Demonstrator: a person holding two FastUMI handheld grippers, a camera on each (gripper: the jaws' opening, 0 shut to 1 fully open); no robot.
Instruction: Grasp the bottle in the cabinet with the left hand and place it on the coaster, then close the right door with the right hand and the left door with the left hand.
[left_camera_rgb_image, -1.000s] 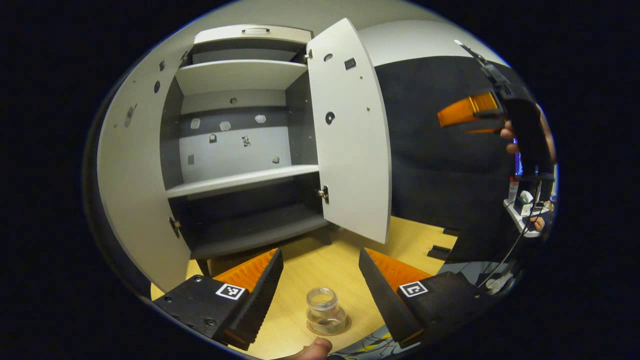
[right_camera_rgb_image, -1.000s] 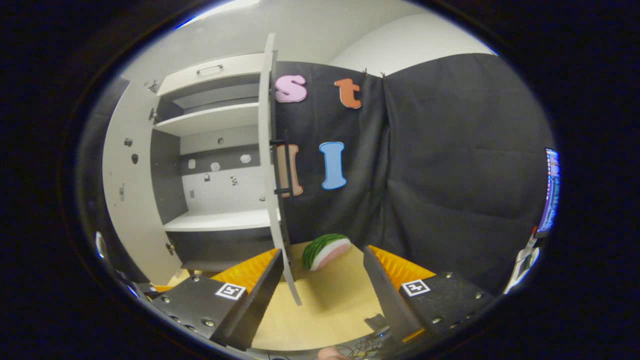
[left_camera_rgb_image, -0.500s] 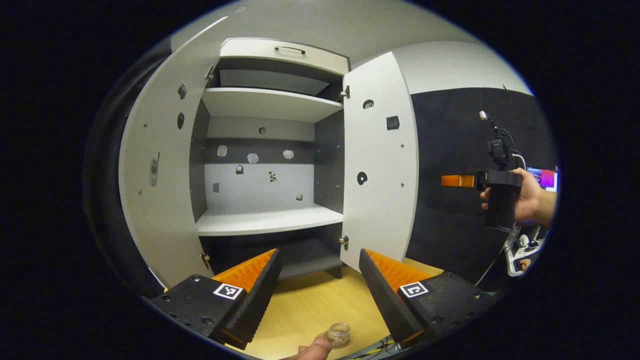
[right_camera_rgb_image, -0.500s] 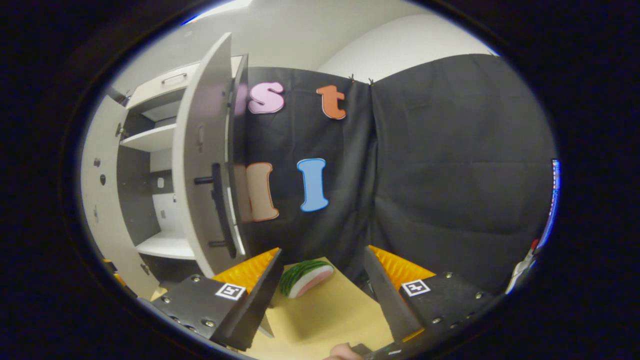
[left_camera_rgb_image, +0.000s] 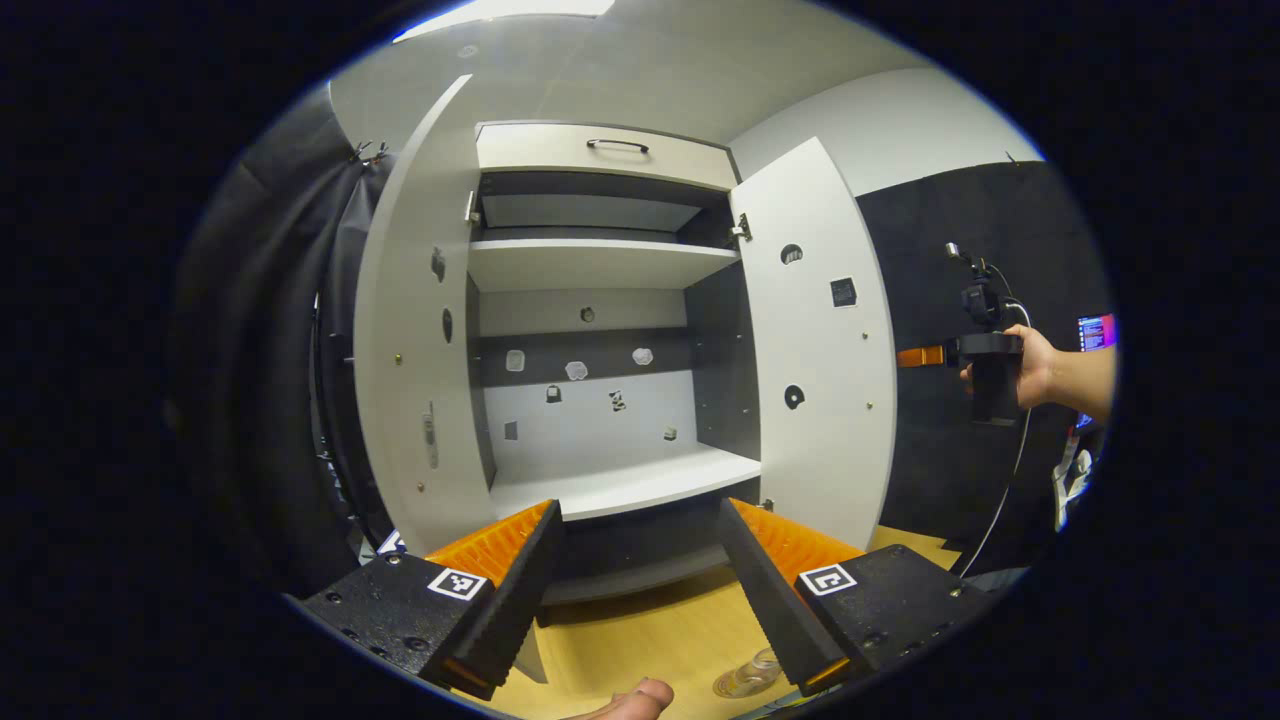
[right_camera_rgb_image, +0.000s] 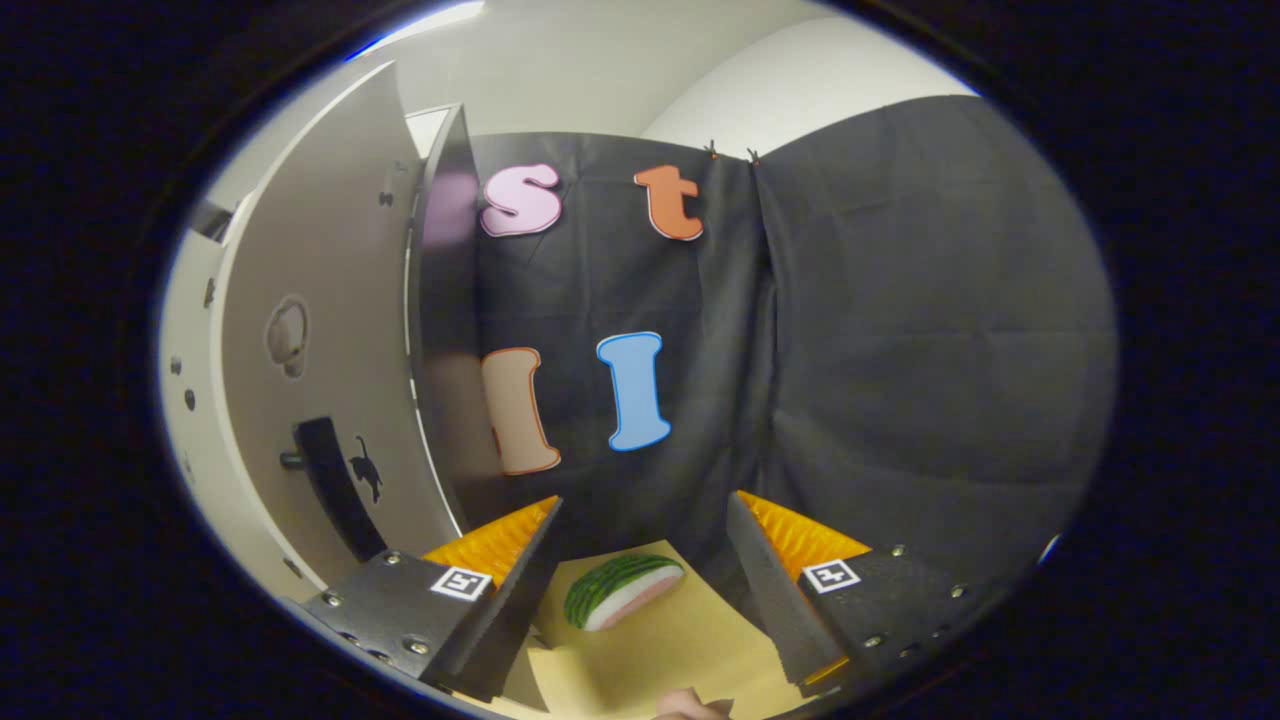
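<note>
Left tongs (left_camera_rgb_image: 635, 590) stood spread, with nothing between the fingers, held above the desk (left_camera_rgb_image: 640, 640) in front of the open cabinet (left_camera_rgb_image: 600, 350). We noted the bottle (left_camera_rgb_image: 752, 676) low and just right of the left tongs, beside the right finger (left_camera_rgb_image: 770, 590), standing on the coaster (left_camera_rgb_image: 735, 688) on the desk; only its clear upper part was visible past the finger. A fingertip (left_camera_rgb_image: 630, 700) of the holding hand showed at the bottom edge, below the gap.

Ahead of the left tongs we recorded both doors open: the left door (left_camera_rgb_image: 415, 330) swung out to the left, the right door (left_camera_rgb_image: 820, 340) swung out to the right. The shelves (left_camera_rgb_image: 620, 480) between them carried no bottle. Farther right of the right door, a hand (left_camera_rgb_image: 1030, 365) held the other tool, pointing toward the door's outer side.

Right tongs (right_camera_rgb_image: 640, 590) were likewise spread and pinching nothing. To their upper left we saw the outer face of the right door (right_camera_rgb_image: 320, 330) with its dark handle (right_camera_rgb_image: 335, 485); we could not tell any contact between tongs and door. Between and just beyond the fingers lay a watermelon slice toy (right_camera_rgb_image: 620, 590) on the desk (right_camera_rgb_image: 650, 650).
</note>
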